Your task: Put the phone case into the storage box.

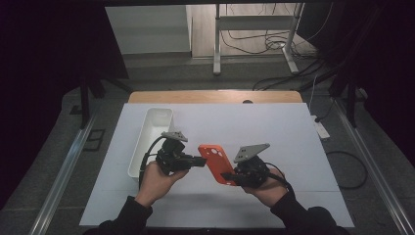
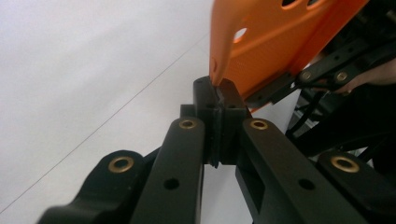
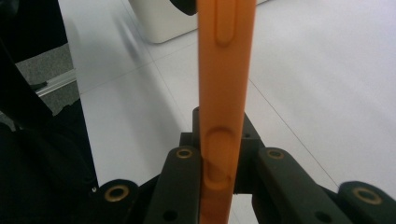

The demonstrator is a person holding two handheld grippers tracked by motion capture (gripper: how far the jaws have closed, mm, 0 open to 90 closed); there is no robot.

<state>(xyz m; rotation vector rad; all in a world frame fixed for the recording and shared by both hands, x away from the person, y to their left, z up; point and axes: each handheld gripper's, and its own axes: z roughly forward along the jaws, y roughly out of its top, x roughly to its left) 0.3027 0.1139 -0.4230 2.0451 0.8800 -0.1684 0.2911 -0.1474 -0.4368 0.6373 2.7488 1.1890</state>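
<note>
Looking along my right gripper (image 3: 219, 154), I see its two black jaws rising from the bottom edge and pressed against the two faces of an orange phone case (image 3: 226, 84). The case stands edge-on, running straight up out of the top of the frame, with moulded side-button shapes along its rim. Behind it lies the white table cover (image 3: 322, 79), crossed by thin seams. A white bin (image 3: 163, 23) sits toward the far left part of the cover. A dark sleeve (image 3: 42, 154) fills the left side.
</note>
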